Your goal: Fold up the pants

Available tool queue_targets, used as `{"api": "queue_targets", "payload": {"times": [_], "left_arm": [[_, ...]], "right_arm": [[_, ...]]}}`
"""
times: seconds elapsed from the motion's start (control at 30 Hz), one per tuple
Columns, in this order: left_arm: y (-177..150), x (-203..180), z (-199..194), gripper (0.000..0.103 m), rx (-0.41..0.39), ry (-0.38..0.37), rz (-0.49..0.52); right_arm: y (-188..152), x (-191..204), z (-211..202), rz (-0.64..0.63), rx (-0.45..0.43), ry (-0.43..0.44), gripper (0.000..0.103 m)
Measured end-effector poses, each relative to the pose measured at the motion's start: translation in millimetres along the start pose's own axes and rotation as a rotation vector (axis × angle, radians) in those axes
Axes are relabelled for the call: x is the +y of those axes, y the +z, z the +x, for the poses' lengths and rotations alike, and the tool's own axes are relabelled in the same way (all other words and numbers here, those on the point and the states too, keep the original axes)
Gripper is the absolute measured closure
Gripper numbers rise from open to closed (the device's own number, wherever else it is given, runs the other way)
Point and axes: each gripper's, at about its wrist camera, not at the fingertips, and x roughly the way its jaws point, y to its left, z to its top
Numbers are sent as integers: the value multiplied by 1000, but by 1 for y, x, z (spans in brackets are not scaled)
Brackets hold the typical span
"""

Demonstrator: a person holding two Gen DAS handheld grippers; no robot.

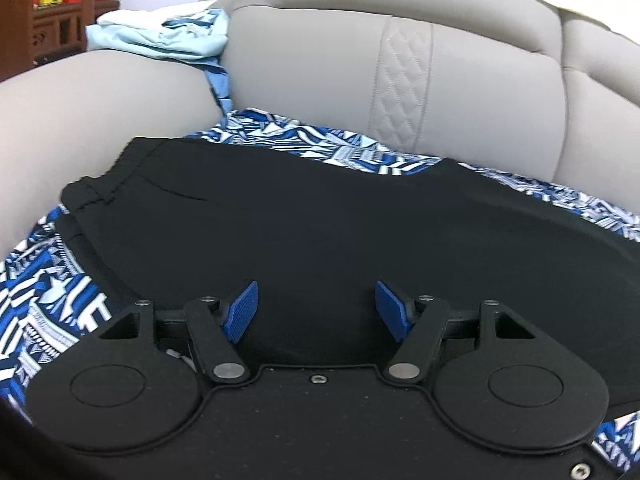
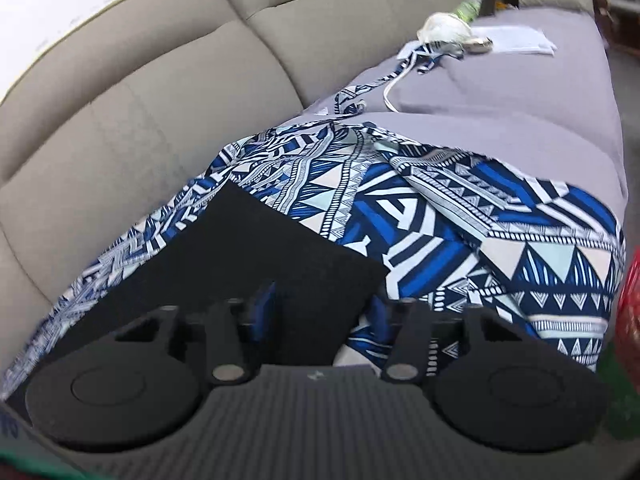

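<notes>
Black pants [image 1: 320,216] lie flat on a blue-and-white patterned cloth [image 1: 44,292] spread over a sofa seat. Their waistband [image 1: 100,188] is at the left in the left wrist view. My left gripper [image 1: 316,308] is open and empty, just above the near part of the pants. In the right wrist view the pants' leg end [image 2: 260,252] lies on the same cloth [image 2: 500,240]. My right gripper [image 2: 324,312] is open and empty, hovering over the near corner of the leg end.
The beige sofa backrest [image 1: 360,72] rises behind the pants, with an armrest [image 1: 88,104] at left carrying light blue clothes [image 1: 160,36]. In the right wrist view, grey seat cushions [image 2: 520,100] extend away, holding papers and clutter [image 2: 460,32]. A red object [image 2: 630,312] sits at the right edge.
</notes>
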Motion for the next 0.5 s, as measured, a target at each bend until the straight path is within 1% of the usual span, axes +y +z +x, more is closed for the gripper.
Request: {"api": "queue_targets", "payload": {"times": [0.07, 0.17, 0.23, 0.3, 0.37, 0.4, 0.47, 0.5], "left_arm": [[2, -1, 0, 39, 2, -24, -8], [5, -1, 1, 40, 7, -50, -14], [6, -1, 3, 46, 12, -57, -14], [7, -1, 5, 47, 20, -62, -6], [8, -3, 6, 48, 23, -64, 5], [8, -4, 7, 48, 26, -65, 12], [10, -4, 10, 48, 41, -75, 17], [11, -4, 12, 48, 49, -80, 16]], "right_arm": [[-1, 1, -1, 1, 16, 36, 74], [-2, 6, -1, -46, 20, 33, 73], [-3, 8, 1, -77, 16, 17, 71], [-3, 11, 4, -113, 6, -9, 62], [-5, 18, 8, -163, -6, -33, 62], [-5, 22, 9, -180, -11, -43, 63], [-5, 28, 12, -205, -17, -52, 75], [-4, 30, 13, -208, -20, -55, 78]]}}
